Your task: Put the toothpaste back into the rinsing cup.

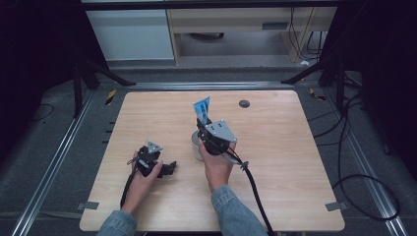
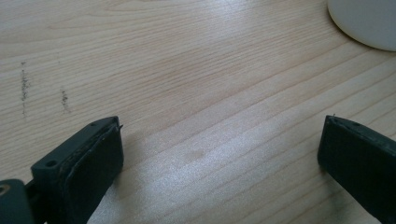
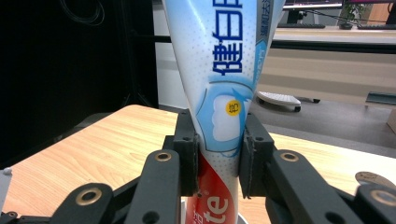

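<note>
Right hand-held gripper [image 3: 218, 158] clamped an upright toothpaste tube [image 3: 224, 84] over a white cup [image 1: 196, 145]. Left hand-held gripper [image 2: 219, 154] lay open on the counter [image 1: 285, 147].

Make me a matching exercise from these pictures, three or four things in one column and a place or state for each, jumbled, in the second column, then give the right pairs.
Things:
1. toothpaste tube
2. left gripper
3. white cup
4. right gripper

States:
A. open, low over bare wood
B. standing on the table under the tube
C. held upright, flat end up
D. shut on the tube

Pairs: 1-C, 2-A, 3-B, 4-D
</note>
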Motion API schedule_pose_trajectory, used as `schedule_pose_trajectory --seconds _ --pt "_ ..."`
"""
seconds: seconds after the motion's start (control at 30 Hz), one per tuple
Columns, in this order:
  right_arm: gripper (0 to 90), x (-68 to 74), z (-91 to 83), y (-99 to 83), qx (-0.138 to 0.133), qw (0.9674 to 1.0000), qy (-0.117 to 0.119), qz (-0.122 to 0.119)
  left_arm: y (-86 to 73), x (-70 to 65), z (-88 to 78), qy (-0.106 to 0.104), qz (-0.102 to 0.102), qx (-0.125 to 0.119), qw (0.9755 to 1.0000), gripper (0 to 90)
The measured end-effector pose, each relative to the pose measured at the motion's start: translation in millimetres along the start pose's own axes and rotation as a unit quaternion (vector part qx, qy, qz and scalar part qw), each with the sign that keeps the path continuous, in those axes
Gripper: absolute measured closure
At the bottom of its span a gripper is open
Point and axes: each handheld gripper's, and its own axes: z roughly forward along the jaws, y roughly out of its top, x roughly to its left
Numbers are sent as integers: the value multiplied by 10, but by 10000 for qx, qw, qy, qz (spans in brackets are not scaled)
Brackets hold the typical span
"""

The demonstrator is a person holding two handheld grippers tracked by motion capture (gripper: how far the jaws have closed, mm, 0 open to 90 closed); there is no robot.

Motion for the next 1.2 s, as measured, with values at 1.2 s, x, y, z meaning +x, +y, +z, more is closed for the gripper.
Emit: schedule_pose_trajectory --seconds 1.2 --pt "720 -4 75 -331 217 9997 24 -69 1 -4 2 -11 -9 -5 10000 0"
